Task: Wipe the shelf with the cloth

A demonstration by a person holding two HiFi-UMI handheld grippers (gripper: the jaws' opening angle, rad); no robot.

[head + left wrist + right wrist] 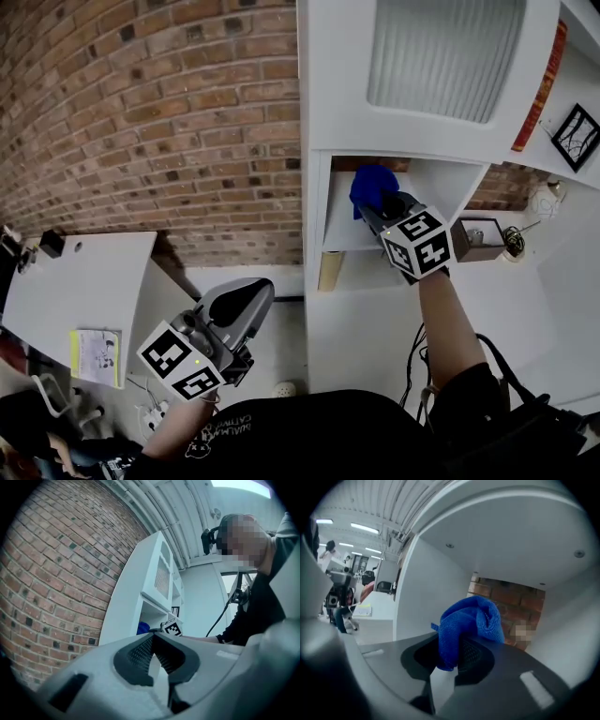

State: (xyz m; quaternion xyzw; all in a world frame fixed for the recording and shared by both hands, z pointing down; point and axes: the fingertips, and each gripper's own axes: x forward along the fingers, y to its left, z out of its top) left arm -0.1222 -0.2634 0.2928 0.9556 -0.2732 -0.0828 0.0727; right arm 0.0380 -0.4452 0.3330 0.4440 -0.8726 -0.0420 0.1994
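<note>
1. You hold two grippers: a left gripper (247, 307) and a right gripper (384, 202).
2. You can count two marker cubes, one on the left (180, 362) and one on the right (419, 243).
3. There is one cloth (372, 186), and it is blue.
4. You face one shelf (343, 236), which is white.
5. You have one desk (86, 279) at your left, with one booklet (97, 356) on it.
6. You can see two frames: one black (575, 137) and one brown (478, 238).
7. There is one brick wall (159, 122).

Brick wall (141, 122), white desk (80, 281), booklet (97, 357)
</note>
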